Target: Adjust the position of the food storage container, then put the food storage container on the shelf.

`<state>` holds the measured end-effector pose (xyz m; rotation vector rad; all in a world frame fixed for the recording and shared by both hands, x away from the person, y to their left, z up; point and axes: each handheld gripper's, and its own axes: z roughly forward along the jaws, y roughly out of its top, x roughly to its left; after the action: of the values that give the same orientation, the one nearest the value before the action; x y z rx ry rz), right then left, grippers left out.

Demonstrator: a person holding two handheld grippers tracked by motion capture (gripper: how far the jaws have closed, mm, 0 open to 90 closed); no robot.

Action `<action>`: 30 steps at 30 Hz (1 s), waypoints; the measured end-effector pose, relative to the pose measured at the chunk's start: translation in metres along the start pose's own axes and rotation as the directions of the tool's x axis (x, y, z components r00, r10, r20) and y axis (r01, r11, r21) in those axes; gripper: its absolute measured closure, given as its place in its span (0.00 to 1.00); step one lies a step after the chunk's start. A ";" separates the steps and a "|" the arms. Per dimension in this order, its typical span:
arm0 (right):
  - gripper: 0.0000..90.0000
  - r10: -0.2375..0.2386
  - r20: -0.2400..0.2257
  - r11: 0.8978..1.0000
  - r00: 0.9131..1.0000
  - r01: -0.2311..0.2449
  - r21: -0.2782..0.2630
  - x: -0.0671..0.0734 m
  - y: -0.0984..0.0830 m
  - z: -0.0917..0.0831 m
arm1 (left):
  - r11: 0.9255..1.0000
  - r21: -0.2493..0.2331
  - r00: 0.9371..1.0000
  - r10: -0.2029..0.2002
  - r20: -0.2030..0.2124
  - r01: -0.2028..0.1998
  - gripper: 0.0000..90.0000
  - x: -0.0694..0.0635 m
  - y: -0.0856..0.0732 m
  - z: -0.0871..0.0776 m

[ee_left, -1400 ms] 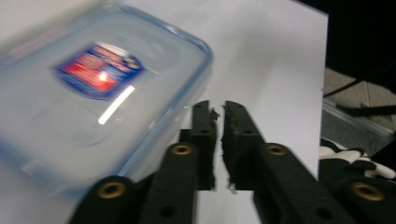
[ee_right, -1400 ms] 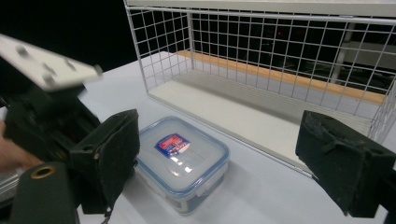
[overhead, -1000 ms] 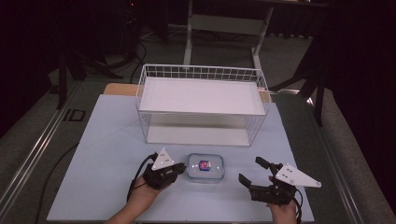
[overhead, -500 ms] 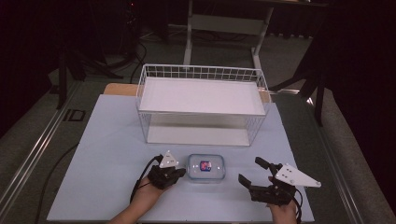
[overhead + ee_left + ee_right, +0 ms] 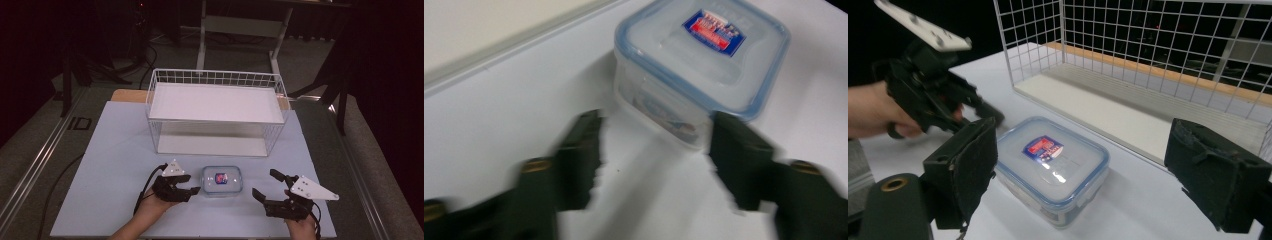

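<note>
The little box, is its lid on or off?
On. The blue-edged lid sits flat on the box.

white wire basket point(image 5: 216, 112) (empty), pale table point(image 5: 115, 150)

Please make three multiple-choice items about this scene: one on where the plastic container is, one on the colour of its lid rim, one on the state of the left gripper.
1. Where is the plastic container?
A. inside the wire basket
B. on the table between the two grippers
C. on the floor

2. What colour is the lid rim?
A. blue
B. green
C. orange

3. What is the state of the left gripper?
A. shut on the container
B. open, beside the container
C. holding a cable

Answers: 1 B, it sits in front of the wire basket, with the right gripper on its other side. 2 A, the rim is blue. 3 B, its jaws stand apart, not pressing on it.
</note>
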<state>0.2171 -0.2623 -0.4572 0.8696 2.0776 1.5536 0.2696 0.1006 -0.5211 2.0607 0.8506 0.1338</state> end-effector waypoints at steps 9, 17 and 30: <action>0.16 0.007 -0.030 0.998 1.000 -0.005 0.070 0.000 0.003 0.012 | 0.999 -0.049 1.000 -0.004 0.007 0.004 0.10 -0.009 0.015 -0.014; 0.20 0.053 -0.010 0.989 0.999 -0.051 0.141 -0.016 0.004 0.027 | 0.997 -0.066 0.998 -0.035 0.051 0.039 0.10 -0.016 0.034 -0.014; 0.13 0.301 -0.054 0.895 0.952 -0.262 0.360 -0.045 0.008 0.063 | 0.969 -0.001 0.966 -0.245 0.089 0.246 0.14 0.002 0.039 0.015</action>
<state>0.2929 -0.2474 -0.4704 1.2903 2.4430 1.4108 0.2967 0.0766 -0.5007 1.9168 1.0387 -0.0865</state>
